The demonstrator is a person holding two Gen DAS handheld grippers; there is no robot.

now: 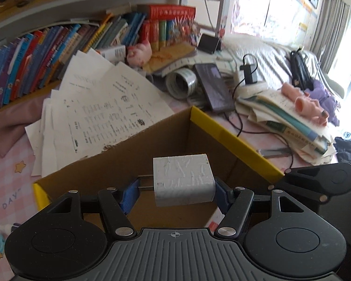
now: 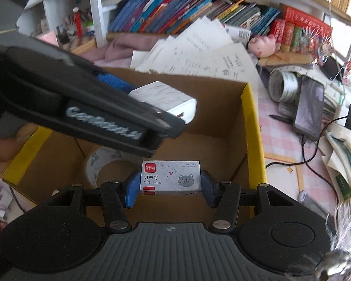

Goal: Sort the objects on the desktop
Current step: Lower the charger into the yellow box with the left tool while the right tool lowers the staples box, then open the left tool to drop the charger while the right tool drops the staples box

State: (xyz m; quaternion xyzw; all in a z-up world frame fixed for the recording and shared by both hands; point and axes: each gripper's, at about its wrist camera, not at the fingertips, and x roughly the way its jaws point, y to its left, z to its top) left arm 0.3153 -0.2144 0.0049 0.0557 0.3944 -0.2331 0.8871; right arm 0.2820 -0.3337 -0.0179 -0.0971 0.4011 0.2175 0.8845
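Release step | staple box (image 2: 171, 178) and USB charger (image 1: 183, 179) are to be lowered inside cardboard box (image 1: 234, 140) walls before release, clear of tape roll (image 2: 105, 164) on its floor | right gripper (image 2: 170, 183) is clamped on staple box, pads flush on its ends | left gripper (image 1: 175, 190) is closed partway, gripping USB charger above box.

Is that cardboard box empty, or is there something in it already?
Not empty. In the right wrist view a roll of tape lies flat on the floor of the cardboard box; the charger and staples are held above it.
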